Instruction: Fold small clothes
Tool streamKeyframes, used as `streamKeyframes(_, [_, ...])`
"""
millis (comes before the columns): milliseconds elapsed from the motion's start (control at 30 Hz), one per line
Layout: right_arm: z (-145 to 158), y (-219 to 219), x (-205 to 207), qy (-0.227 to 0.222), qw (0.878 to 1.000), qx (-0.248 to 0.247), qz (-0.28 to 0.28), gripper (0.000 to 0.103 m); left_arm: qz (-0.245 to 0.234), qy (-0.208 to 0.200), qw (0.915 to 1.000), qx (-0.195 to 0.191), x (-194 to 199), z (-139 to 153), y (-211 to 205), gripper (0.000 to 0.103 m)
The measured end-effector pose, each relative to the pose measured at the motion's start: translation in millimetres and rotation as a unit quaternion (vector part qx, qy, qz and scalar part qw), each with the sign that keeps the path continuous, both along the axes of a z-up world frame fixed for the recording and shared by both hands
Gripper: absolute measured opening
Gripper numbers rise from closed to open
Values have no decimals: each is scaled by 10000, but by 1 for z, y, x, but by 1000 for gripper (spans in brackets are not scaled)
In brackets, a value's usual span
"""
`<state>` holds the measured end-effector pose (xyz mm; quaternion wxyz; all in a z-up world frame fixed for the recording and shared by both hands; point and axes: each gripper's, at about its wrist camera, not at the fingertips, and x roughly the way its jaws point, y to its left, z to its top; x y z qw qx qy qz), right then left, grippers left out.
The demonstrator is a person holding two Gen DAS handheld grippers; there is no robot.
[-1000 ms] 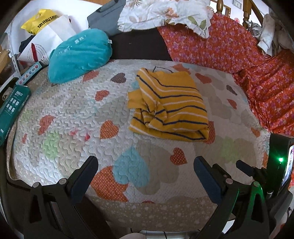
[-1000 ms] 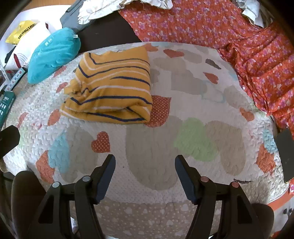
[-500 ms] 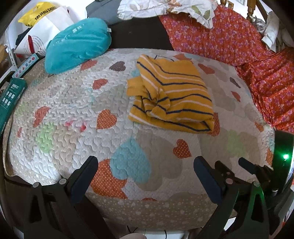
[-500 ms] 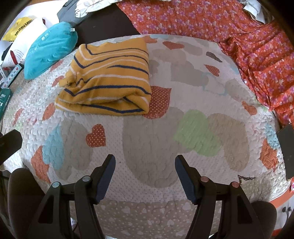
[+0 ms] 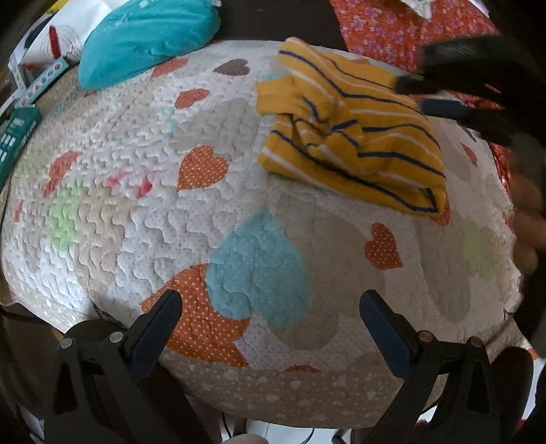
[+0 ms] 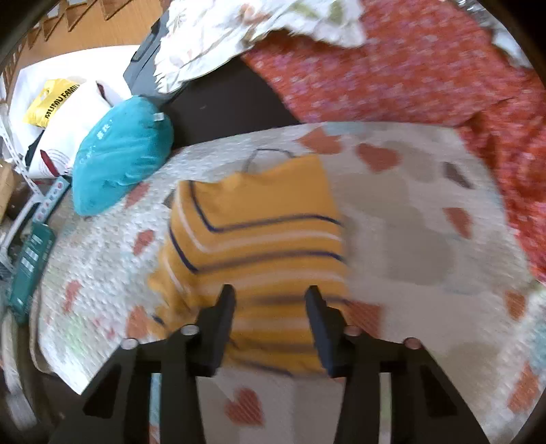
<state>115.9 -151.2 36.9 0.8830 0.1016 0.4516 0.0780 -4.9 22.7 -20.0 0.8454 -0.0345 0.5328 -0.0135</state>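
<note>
A folded yellow garment with navy and white stripes (image 5: 355,136) lies on the heart-patterned quilt (image 5: 170,218). My left gripper (image 5: 269,310) is open and empty, low over the quilt's near edge, well short of the garment. My right gripper (image 6: 269,304) is open, its fingers over the near part of the garment (image 6: 259,239); this view is blurred by motion. In the left wrist view the right gripper (image 5: 457,95) shows as a dark blur over the garment's far right edge.
A teal pillow (image 5: 146,37) lies at the quilt's far left, with a green box (image 5: 13,143) and bags at the left edge. Red floral cloth (image 6: 426,75) covers the back and right. A white floral cloth (image 6: 245,30) lies at the back.
My right gripper has moved forward and left from the quilt's near edge to over the striped garment. My left gripper has drifted slightly closer to the quilt. The garment has not moved.
</note>
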Motion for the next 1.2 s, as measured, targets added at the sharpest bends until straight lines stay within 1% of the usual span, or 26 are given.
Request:
streamKeyframes(67, [-15, 16, 24, 232, 9992, 255, 193, 35, 75, 23, 9999, -99, 3, -3, 8, 103])
streamKeyframes(133, [-35, 34, 49, 585, 9968, 423, 339, 35, 175, 91, 9996, -220, 7, -8, 17, 103])
streamKeyframes(233, [-52, 47, 68, 819, 9927, 767, 439, 38, 263, 166, 9986, -422, 12, -12, 28, 103])
streamKeyframes(333, [-47, 53, 77, 904, 9886, 956, 729, 38, 371, 126, 9970, -661, 17, -9, 41, 103])
streamKeyframes(400, [-31, 53, 72, 763, 9889, 909, 893, 38, 423, 57, 9964, -736, 19, -6, 47, 103])
streamKeyframes(433, [-25, 54, 69, 697, 9897, 817, 951, 38, 445, 26, 9961, -764, 20, -5, 50, 103])
streamKeyframes(467, [-19, 58, 65, 621, 9904, 663, 1042, 42, 458, 5, 9958, -794, 20, -4, 51, 103])
streamKeyframes(500, [-15, 65, 63, 563, 9908, 482, 1132, 53, 471, -8, 9954, -840, 20, -3, 53, 103])
streamKeyframes(567, [-12, 82, 59, 430, 9915, 16, 1224, 62, 477, -2, 9947, -911, 21, -2, 56, 103])
streamKeyframes(600, [-14, 98, 60, 328, 9913, -424, 1203, 64, 471, -9, 9946, -929, 20, 0, 57, 103])
streamKeyframes(633, [-18, 106, 61, 303, 9897, -727, 1193, 66, 472, -27, 9946, -929, 20, 1, 58, 103])
streamKeyframes(700, [-30, 122, 63, 339, 9831, -1311, 1233, 69, 529, -103, 9942, -933, 20, 8, 65, 103])
streamKeyframes(733, [-36, 128, 64, 308, 9770, -1710, 1236, 69, 561, -135, 9937, -958, 21, 12, 69, 103])
streamKeyframes(767, [-43, 135, 63, 215, 9661, -2249, 1251, 63, 598, -181, 9930, -1000, 24, 17, 76, 103])
streamKeyframes(800, [-42, 133, 62, 146, 9637, -2374, 1214, 37, 633, -233, 9926, -1008, 26, 21, 80, 103])
streamKeyframes(833, [-36, 125, 62, 134, 9682, -2199, 1189, 30, 672, -300, 9923, -999, 29, 25, 85, 103])
streamKeyframes(867, [-28, 111, 62, 165, 9793, -1684, 1115, 15, 707, -370, 9920, -974, 33, 29, 90, 103])
streamKeyframes(900, [-17, 92, 62, 217, 9879, -1220, 935, 9, 740, -422, 9919, -942, 39, 32, 94, 103])
streamKeyframes(967, [-5, 70, 59, 144, 9928, -952, 712, 9, 783, -488, 9911, -964, 52, 39, 100, 103])
streamKeyframes(1067, [8, 30, 58, 41, 9964, -803, 268, 9, 703, -524, 9881, -1263, 77, 50, 99, 103])
streamKeyframes(1133, [14, 6, 57, 89, 9986, -514, 44, 9, 589, -486, 9862, -1469, 100, 55, 91, 103])
streamKeyframes(1200, [17, -20, 54, 113, 9998, -98, -157, 9, 422, -404, 9851, -1619, 128, 56, 76, 103])
